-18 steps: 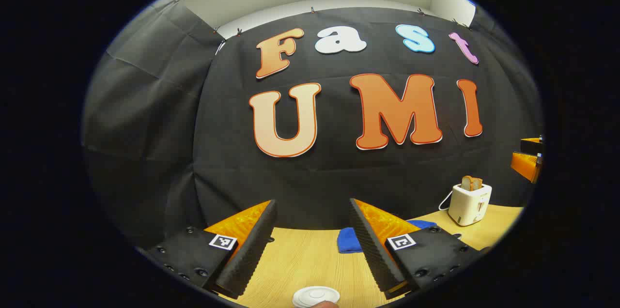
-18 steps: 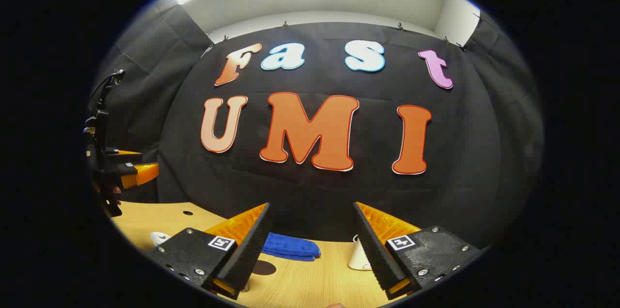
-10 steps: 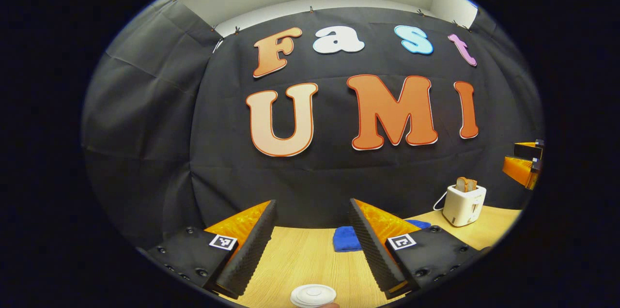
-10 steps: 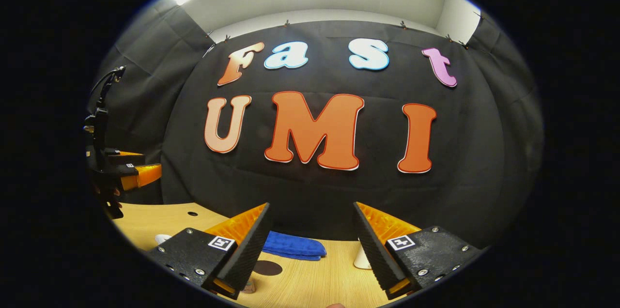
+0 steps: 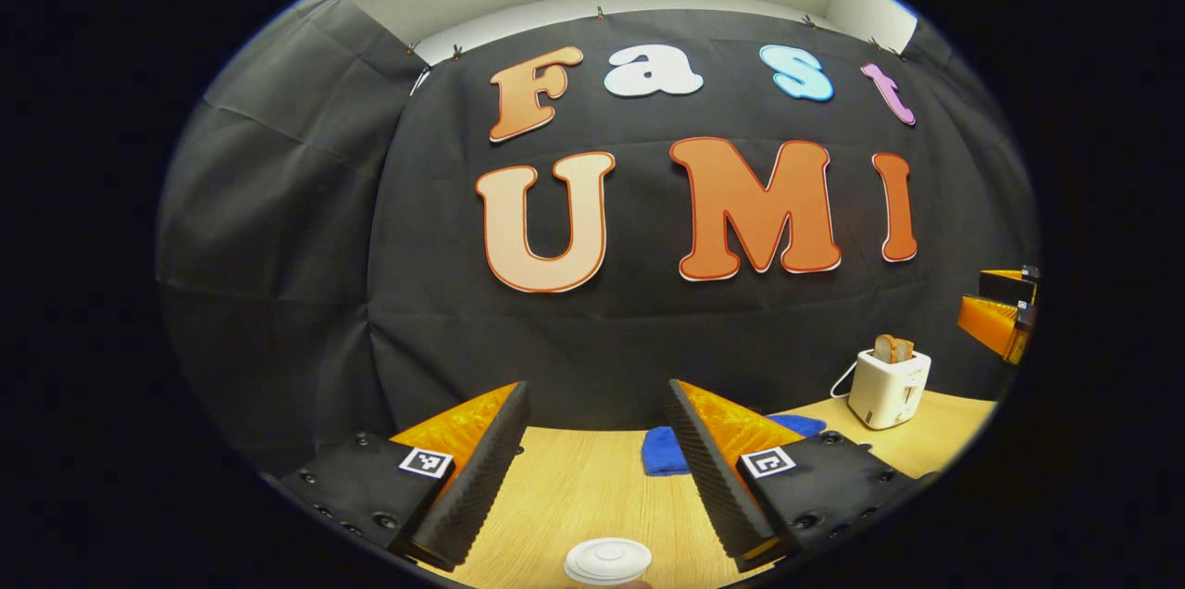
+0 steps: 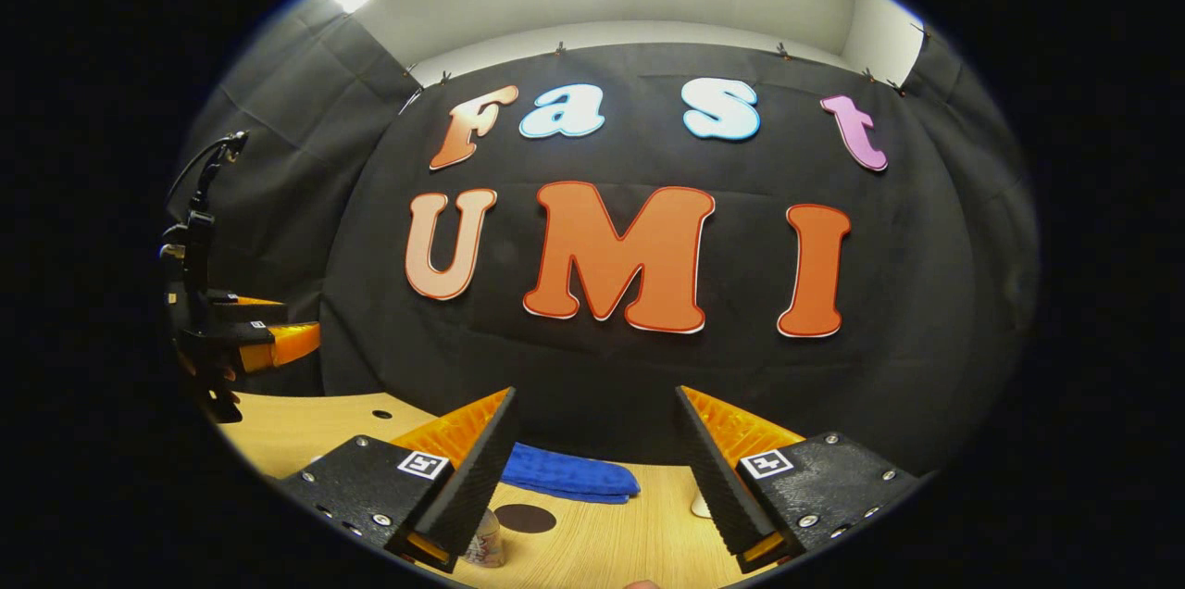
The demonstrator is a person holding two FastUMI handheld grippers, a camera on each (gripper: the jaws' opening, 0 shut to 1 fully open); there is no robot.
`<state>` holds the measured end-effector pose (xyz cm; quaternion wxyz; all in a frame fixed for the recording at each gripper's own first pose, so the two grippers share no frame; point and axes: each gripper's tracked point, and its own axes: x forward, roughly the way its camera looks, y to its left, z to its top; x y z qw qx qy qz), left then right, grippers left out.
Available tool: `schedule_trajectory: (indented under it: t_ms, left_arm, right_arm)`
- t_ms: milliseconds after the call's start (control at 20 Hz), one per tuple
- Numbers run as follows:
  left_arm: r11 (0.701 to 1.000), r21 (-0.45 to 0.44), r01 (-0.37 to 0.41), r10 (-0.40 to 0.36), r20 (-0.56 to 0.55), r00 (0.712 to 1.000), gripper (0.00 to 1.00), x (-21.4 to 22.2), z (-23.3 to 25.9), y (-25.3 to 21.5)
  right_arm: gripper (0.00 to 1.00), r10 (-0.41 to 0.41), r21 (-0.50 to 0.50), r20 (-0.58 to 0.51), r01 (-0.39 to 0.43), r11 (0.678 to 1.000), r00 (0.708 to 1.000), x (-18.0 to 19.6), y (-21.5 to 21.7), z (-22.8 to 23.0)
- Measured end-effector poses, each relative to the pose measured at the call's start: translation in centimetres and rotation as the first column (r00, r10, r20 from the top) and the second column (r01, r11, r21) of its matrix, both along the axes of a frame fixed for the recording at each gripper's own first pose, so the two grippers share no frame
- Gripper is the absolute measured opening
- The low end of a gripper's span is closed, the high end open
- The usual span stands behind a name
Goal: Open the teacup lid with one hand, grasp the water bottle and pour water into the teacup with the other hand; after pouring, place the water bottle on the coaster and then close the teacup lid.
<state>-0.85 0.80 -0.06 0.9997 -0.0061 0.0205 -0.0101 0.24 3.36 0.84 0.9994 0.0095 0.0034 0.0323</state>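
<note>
The teacup's white round lid (image 5: 607, 561) sits at the bottom edge of the left gripper view, below and between the spread fingers of my left gripper (image 5: 596, 385), which is open and holds nothing. In the right gripper view my right gripper (image 6: 594, 392) is also open and empty. Beside its left finger stands what looks like the water bottle (image 6: 484, 541), partly hidden by that finger. The dark round coaster (image 6: 525, 518) lies just right of the bottle on the wooden table (image 6: 296, 432). The left gripper (image 6: 250, 339) hangs at the far left, above the table.
A folded blue cloth (image 5: 662, 455) (image 6: 565, 478) lies at the back of the table against the black wall. A white toaster (image 5: 889, 385) with bread stands at the right. The right gripper (image 5: 1004, 311) hovers at the far right edge. A small hole (image 6: 381, 414) marks the tabletop.
The right gripper view has swung left and tipped down a little, so the coaster shows more fully and the bottle has come into sight beside the left finger. The left gripper has barely shifted.
</note>
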Motion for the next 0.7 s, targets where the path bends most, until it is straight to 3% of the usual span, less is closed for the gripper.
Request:
schedule_trajectory:
  t_ms: [250,700]
  left_arm:
    - [0.998,-0.017,0.053,-0.054,-0.057,0.997,0.97,-0.1,-3.8,-1.3]
    - [0.999,0.003,0.051,-0.050,-0.177,0.983,0.98,-0.9,-10.9,-0.7]
  right_arm:
    - [0.99,0.055,0.032,-0.039,-0.053,0.998,0.998,-0.3,2.2,-3.1]
    - [0.99,0.154,0.045,-0.147,-0.149,0.988,0.977,-2.0,5.4,-8.1]
